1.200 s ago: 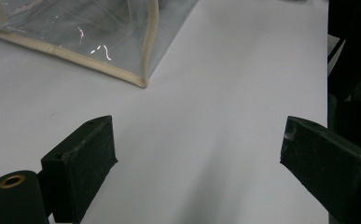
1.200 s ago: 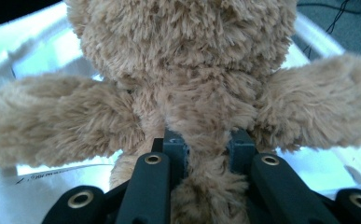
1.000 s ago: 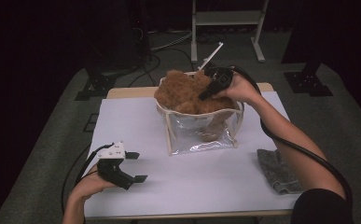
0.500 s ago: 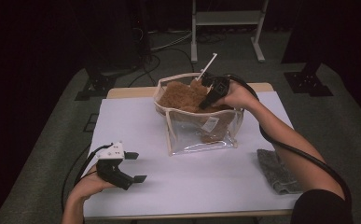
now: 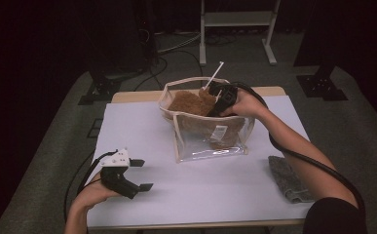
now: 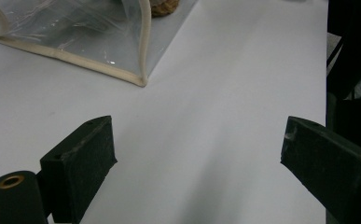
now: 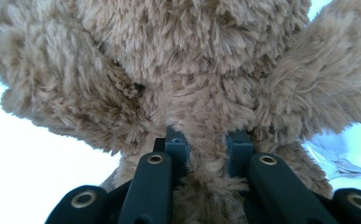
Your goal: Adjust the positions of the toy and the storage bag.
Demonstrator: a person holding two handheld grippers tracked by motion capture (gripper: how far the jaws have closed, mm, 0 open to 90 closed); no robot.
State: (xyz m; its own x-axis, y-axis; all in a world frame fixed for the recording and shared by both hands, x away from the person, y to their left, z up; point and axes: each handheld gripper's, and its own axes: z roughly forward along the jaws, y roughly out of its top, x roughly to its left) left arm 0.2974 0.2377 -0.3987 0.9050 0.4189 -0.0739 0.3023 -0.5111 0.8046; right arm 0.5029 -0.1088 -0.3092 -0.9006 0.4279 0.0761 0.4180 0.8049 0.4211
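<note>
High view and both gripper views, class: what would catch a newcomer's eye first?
The brown plush toy stands out, pushed down into the clear bag at the table's middle, pinched by the right gripper. Next, the left gripper sits open and idle near the white table's front left corner.

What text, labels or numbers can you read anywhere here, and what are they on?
No text can be read.
White tag on the brown plush toy, seen through the clear pouch: print too small and blurred to read.
Left hand-held gripper, its white top: no lettering that I can make out.
White table cover and grey cloth: no markings seen.
</note>
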